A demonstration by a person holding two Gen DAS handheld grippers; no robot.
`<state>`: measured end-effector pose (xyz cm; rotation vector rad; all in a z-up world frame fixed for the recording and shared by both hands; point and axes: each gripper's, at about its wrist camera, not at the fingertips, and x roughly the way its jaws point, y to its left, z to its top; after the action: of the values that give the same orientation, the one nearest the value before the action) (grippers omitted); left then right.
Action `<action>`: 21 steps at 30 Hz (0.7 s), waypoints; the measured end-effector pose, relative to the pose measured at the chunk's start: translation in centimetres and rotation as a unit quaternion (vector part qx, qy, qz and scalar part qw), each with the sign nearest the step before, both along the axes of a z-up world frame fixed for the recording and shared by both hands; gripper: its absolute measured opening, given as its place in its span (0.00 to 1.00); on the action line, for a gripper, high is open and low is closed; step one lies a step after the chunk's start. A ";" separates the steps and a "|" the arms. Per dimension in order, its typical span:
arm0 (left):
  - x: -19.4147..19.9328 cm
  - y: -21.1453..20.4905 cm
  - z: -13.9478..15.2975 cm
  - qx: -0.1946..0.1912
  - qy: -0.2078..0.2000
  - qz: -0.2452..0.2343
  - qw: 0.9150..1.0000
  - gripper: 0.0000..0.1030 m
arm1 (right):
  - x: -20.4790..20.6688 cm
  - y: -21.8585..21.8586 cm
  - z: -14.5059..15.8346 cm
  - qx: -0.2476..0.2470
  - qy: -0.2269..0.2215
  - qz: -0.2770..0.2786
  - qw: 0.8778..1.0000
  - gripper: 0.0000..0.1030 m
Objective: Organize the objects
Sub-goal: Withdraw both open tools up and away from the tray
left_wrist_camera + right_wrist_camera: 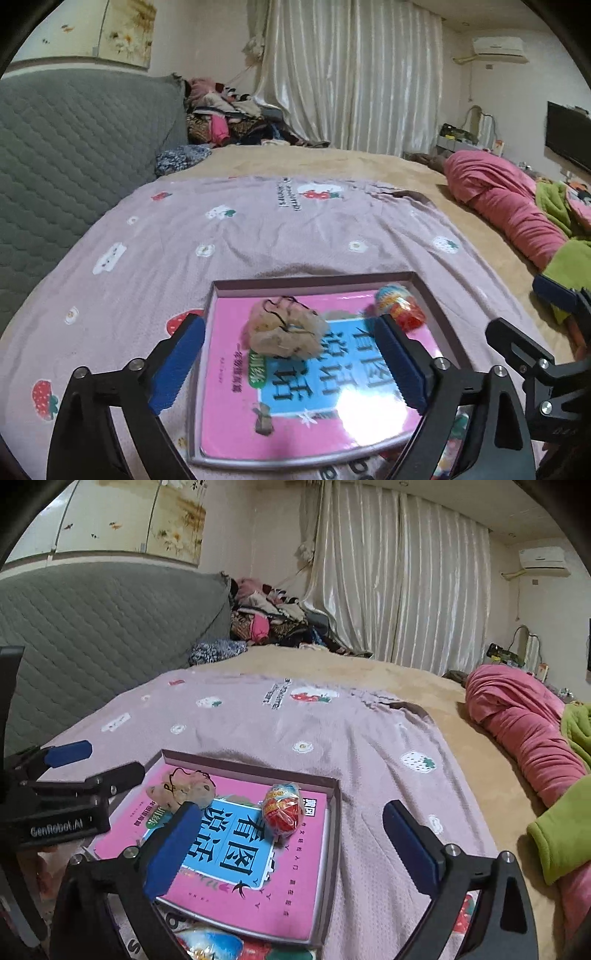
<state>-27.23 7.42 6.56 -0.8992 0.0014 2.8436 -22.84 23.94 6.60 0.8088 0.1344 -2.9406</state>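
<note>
Both hand-held grippers, left (288,363) and right (291,849), gape wide, grasping nothing; ahead lies the box (439,325) with pink book (236,417), pouch (284,332), wrapped egg (281,810).

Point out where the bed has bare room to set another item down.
Free: the lilac strawberry-print blanket between the shallow box and the grey quilted headboard, and the tan sheet beyond. Crowded: the box's pink book, and the rolled pink bedding.

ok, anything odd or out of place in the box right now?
Nothing spilled or damaged. The pink book lies flat in the box, with the wrapped egg toy and small plush loose on its cover. Both claws are open and empty.
</note>
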 end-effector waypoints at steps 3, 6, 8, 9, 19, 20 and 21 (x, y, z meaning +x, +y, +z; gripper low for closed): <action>1.6 0.4 0.2 0.002 0.005 -0.006 1.000 0.92 | 1.2 0.1 0.2 -0.003 0.000 0.000 1.000 0.98; 2.8 0.4 0.2 -0.002 0.005 -0.004 1.000 0.92 | 2.4 0.5 0.1 -0.006 -0.004 -0.007 1.000 0.98; 3.5 0.0 0.2 -0.003 0.003 0.003 1.000 0.92 | 3.2 0.8 0.2 -0.007 -0.004 -0.013 1.000 0.98; 3.7 -0.3 0.1 -0.004 0.000 0.006 1.000 0.92 | 3.8 0.9 0.3 -0.008 -0.003 -0.015 1.000 0.98; 9.5 -3.6 0.0 -0.001 0.002 0.030 1.000 0.92 | 8.6 2.1 0.1 -0.036 -0.023 -0.021 0.999 0.98; 10.4 -3.9 -0.4 -0.001 -0.001 0.029 1.000 0.92 | 9.0 2.1 0.2 -0.037 -0.023 -0.021 0.999 0.98; 11.1 -4.1 -0.8 -0.003 -0.006 0.030 1.000 0.92 | 9.5 2.1 0.4 -0.036 -0.026 -0.021 0.999 0.98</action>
<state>-16.13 3.30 5.74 -0.9319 -0.0194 2.8957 -13.38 26.01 6.96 0.8867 0.0073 -2.9401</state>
